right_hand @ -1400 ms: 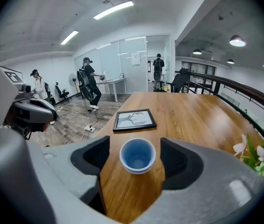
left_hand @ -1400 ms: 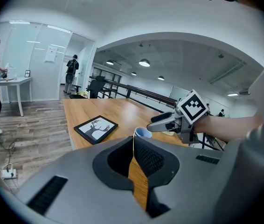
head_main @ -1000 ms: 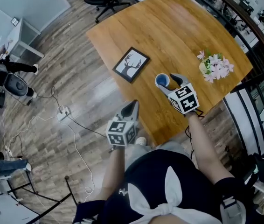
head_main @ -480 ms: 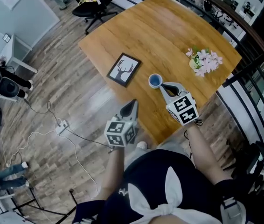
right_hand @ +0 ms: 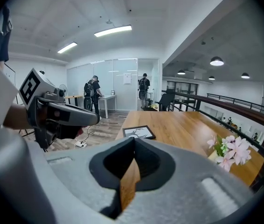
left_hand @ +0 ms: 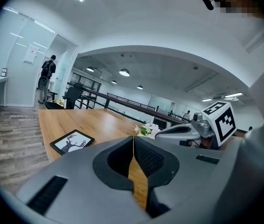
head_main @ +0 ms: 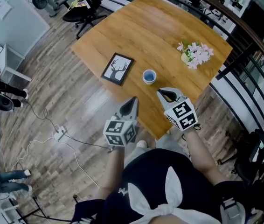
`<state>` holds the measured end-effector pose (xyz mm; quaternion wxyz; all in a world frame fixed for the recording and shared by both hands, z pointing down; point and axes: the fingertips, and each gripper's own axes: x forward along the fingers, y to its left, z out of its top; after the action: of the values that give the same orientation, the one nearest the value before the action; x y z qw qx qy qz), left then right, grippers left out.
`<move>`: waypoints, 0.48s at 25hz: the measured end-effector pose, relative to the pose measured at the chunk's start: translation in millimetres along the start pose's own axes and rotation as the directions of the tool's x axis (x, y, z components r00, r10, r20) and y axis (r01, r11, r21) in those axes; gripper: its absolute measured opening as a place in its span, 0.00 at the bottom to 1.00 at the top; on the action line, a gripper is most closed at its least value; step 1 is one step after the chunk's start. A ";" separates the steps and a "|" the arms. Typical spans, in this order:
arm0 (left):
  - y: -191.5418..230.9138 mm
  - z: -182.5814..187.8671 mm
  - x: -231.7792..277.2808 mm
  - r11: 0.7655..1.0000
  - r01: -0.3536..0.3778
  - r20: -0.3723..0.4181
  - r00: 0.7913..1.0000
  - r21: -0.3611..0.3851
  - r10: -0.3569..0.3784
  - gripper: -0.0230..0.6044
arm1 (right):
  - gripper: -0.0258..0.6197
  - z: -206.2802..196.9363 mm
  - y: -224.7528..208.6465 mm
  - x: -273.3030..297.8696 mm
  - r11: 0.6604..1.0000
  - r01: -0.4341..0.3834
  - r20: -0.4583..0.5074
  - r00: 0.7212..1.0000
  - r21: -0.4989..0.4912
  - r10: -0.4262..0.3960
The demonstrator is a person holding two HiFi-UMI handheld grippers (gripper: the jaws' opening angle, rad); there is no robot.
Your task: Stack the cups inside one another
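A blue cup stands alone on the wooden table, near its front edge; from above I cannot tell whether others nest inside it. My right gripper hovers just short of the cup, shut and holding nothing. My left gripper is off the table's front-left edge, over the floor, and is shut and empty too. In the left gripper view its jaws meet, with the right gripper beside them. The right gripper view shows its own tips together and the left gripper on the left. Neither gripper view shows the cup.
A framed deer picture lies left of the cup. A bunch of pink flowers sits at the table's right side near a dark railing. Cables run over the wood floor on the left, and an office chair stands beyond the table.
The right gripper stood open at the blue cup; it has since shut empty and drawn back from it. Both grippers have risen and pulled back. The cup stays on the table.
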<state>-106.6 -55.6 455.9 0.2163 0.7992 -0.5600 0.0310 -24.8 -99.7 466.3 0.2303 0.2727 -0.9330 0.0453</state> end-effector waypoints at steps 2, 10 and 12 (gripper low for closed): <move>-3.4 1.7 -3.2 1.000 0.001 0.010 1.000 0.013 -0.001 0.07 | 0.04 -0.7 6.9 -4.8 1.000 -0.004 0.006 1.000 0.014 0.004; -17.9 0.3 -16.3 0.997 0.016 0.016 1.000 0.075 -0.017 0.07 | 0.04 -7.5 31.0 -19.7 0.999 0.001 0.008 1.000 0.045 -0.001; -20.6 -2.3 -18.3 0.997 0.024 0.013 1.000 0.077 -0.025 0.07 | 0.04 -9.9 35.3 -22.0 0.999 0.003 0.004 1.000 0.047 -0.003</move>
<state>-94.2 -32.8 446.2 0.1818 0.8140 -0.5499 0.0444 -23.1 -57.0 466.6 0.2219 0.2796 -0.9318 0.0664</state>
